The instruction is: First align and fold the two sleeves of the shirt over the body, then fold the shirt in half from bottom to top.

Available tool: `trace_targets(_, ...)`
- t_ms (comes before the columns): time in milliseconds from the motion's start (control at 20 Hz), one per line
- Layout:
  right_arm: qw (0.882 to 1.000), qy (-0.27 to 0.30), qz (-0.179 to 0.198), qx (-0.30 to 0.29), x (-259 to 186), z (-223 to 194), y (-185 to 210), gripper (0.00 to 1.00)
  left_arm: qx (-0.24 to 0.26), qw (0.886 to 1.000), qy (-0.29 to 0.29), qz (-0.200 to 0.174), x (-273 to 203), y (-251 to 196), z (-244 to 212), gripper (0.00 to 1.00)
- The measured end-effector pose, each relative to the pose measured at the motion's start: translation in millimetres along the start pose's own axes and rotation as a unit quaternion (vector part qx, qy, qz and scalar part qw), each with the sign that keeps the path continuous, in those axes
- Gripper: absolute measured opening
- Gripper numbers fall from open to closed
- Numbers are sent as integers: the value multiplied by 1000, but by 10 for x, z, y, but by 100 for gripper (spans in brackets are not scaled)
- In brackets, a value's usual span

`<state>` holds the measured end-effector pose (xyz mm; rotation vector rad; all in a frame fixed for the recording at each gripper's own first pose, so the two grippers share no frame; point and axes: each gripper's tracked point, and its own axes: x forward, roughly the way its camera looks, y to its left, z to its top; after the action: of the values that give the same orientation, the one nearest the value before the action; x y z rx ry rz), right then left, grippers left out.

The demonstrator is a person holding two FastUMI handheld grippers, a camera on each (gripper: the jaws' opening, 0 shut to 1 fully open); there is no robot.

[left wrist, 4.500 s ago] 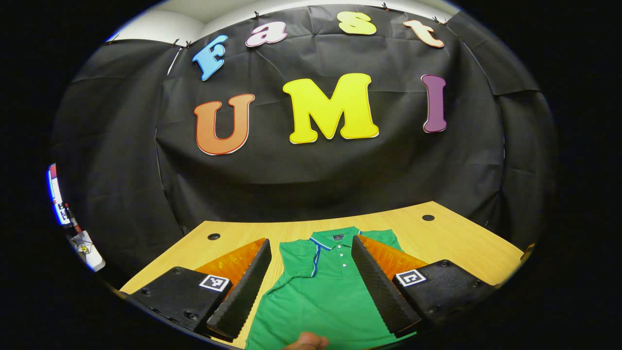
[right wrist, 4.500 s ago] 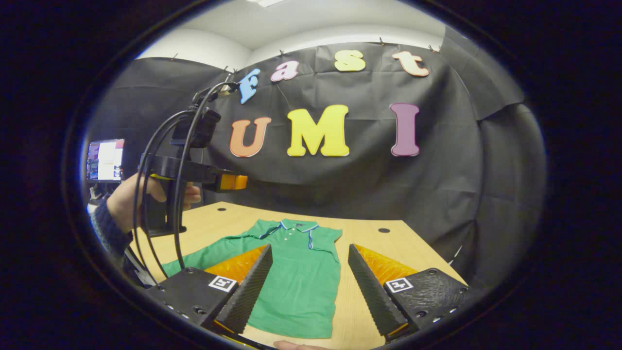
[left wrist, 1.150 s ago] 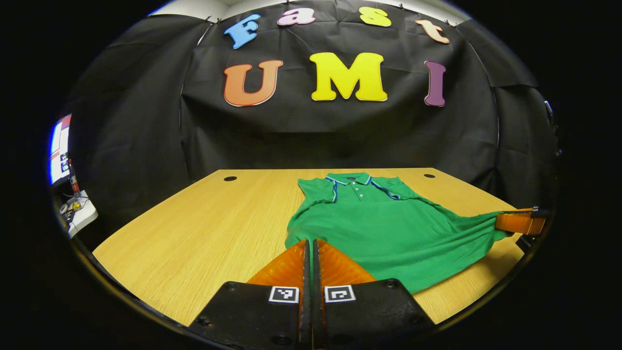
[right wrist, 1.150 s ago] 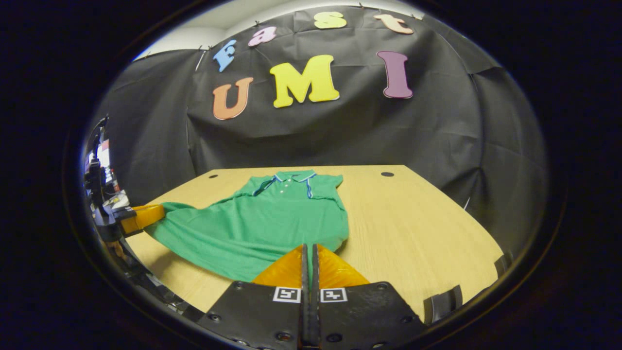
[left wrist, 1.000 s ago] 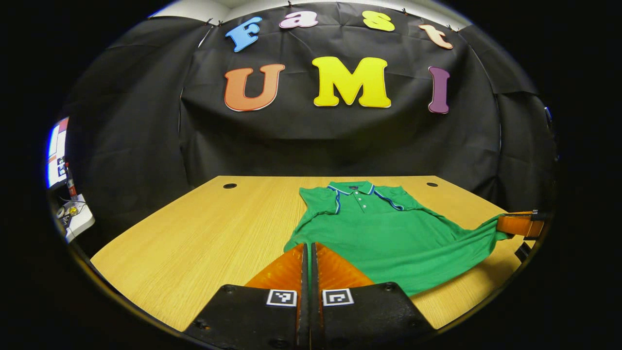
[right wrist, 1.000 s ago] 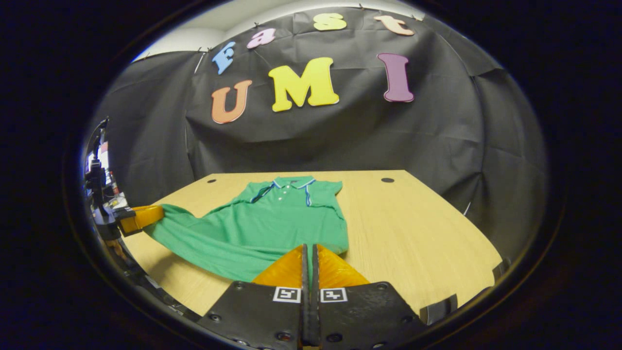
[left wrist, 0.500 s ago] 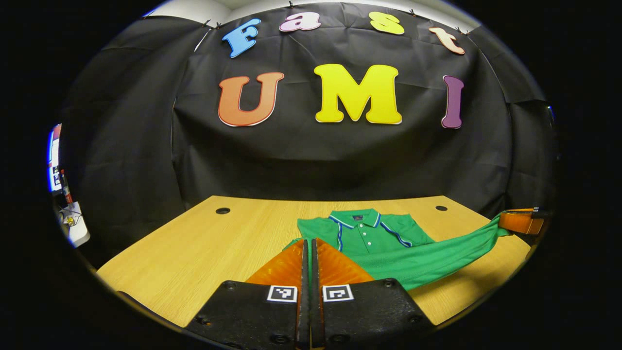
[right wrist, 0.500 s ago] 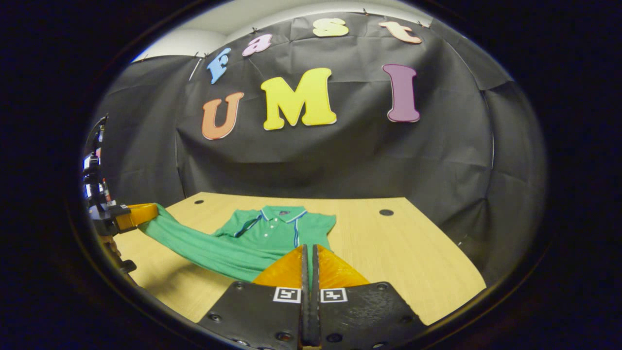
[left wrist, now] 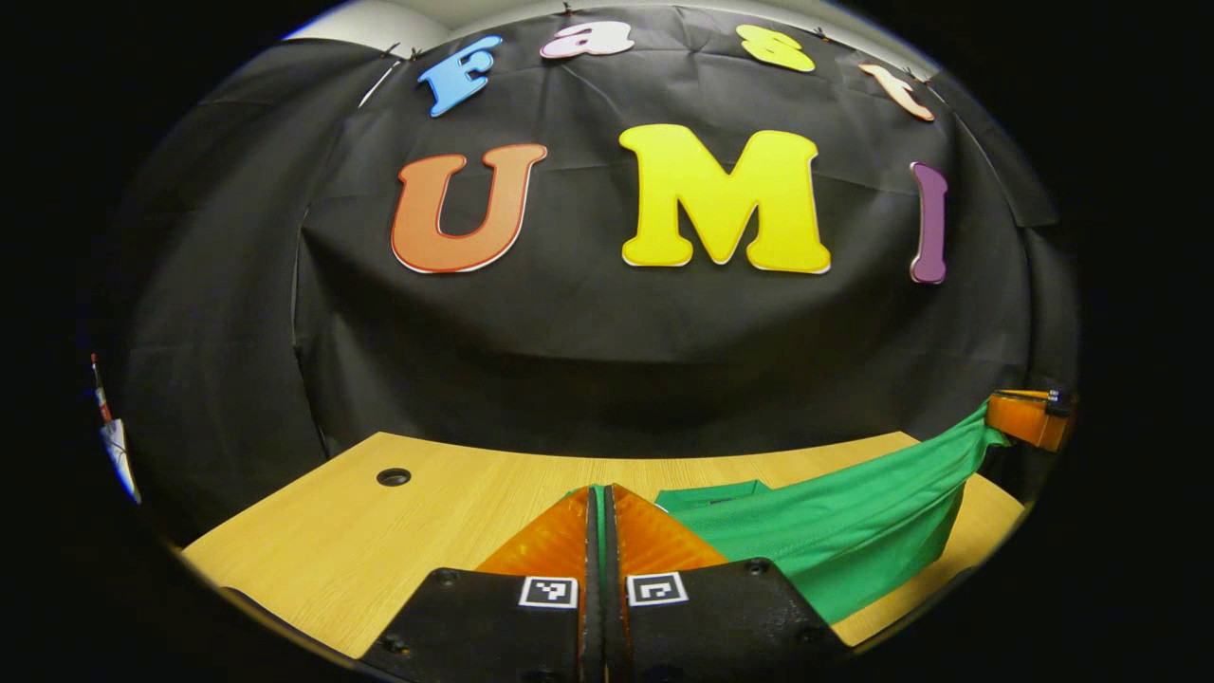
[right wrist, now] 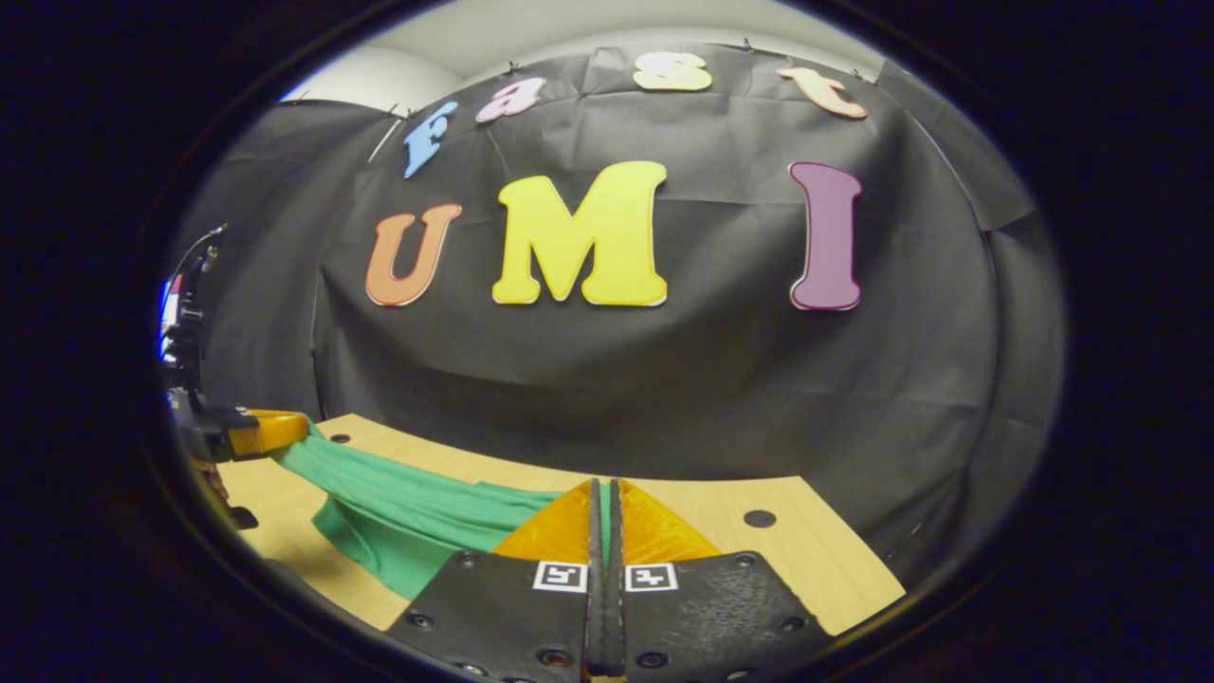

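Note:
The green polo shirt (left wrist: 835, 536) lies on the wooden table (left wrist: 313, 545). Its bottom hem is lifted and hangs stretched between the two grippers. My left gripper (left wrist: 599, 490) is shut on one hem corner, low over the table. At the right edge of that view, the right gripper (left wrist: 1026, 417) holds the other corner higher up. A strip of the collar (left wrist: 707, 493) peeks out past the raised fabric. In the right gripper view, my right gripper (right wrist: 603, 486) is shut on the shirt (right wrist: 398, 512), and the left gripper (right wrist: 270, 429) pinches the far corner.
The black cloth wall stands close behind the table's far edge. A round cable hole (left wrist: 393, 476) sits at the table's far left, another hole (right wrist: 759, 518) at the far right. Bare wood (right wrist: 835, 569) lies to the right of the shirt.
Both grippers, shut on the hem corners, have carried the raised hem forward over the shirt's body toward the collar. The fabric now covers most of the collar, and the wall looms closer.

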<state>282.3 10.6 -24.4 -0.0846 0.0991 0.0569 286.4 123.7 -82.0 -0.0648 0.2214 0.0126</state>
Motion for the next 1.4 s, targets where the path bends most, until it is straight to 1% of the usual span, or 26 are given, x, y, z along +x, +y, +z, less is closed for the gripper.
trace_targets(100, 1000, 7, -8, -3, 417, -21, -55, 0, -14, 1000, 14, -4, 346, -42, -14, 7)
trace_targets(250, 1000, 10, -13, -9, 977, -98, -92, 0, -3, 999, 44, -13, 830, -49, -114, 7)
trace_targets(350, 1000, 8, -19, -18, 1287, -172, -112, 0, 8, 999, 40, -13, 1172, -37, -113, 7)
trace_targets(450, 1000, 15, -20, -15, 1531, -303, -114, 0, 20, 998, 51, -9, 1455, -26, -242, 7)
trace_targets(650, 998, 23, -43, -40, 1812, -514, -181, 0, 31, 997, 65, -16, 1744, -108, -490, 8)
trace_targets(700, 998, 23, -43, -51, 1851, -545, -176, 0, 32, 997, 68, -18, 1762, -121, -536, 11)
trace_targets(800, 996, 26, -53, -72, 1876, -609, -219, 1, 29, 996, 76, -20, 1770, -132, -610, 12)
trace_targets(850, 994, 29, -64, -83, 1891, -646, -264, 5, 18, 997, 79, -10, 1763, -83, -660, 13)
trace_targets(900, 992, 34, -78, -89, 1864, -676, -318, 20, 0, 996, 87, -9, 1727, -68, -720, 35)
trace_targets(950, 992, 44, -81, -90, 1819, -750, -316, 58, -5, 995, 100, -19, 1692, -68, -779, 56)
trace_targets(1000, 992, 49, -77, -86, 1816, -795, -329, 96, 1, 994, 112, -14, 1676, -39, -877, 78)
trace_targets(1050, 993, 55, -73, -78, 1781, -808, -329, 96, 15, 993, 117, 6, 1594, 71, -874, 100)
trace_targets(1100, 994, 61, -69, -67, 1774, -794, -314, 97, 31, 992, 122, 27, 1593, 179, -927, 100)
trace_targets(1150, 994, 63, -69, -61, 1736, -791, -328, 97, 44, 991, 121, 38, 1549, 248, -939, 100)
trace_targets(1250, 993, 64, -74, -59, 1504, -804, -342, 95, 44, 993, 108, 33, 1455, 239, -903, 100)
trace_targets(1350, 994, 73, -61, -51, 1313, -864, -272, 95, 27, 995, 101, 8, 1346, 138, -848, 100)
trace_targets(1400, 994, 81, -57, -50, 1209, -882, -248, 95, 23, 995, 99, 10, 1257, 127, -819, 100)
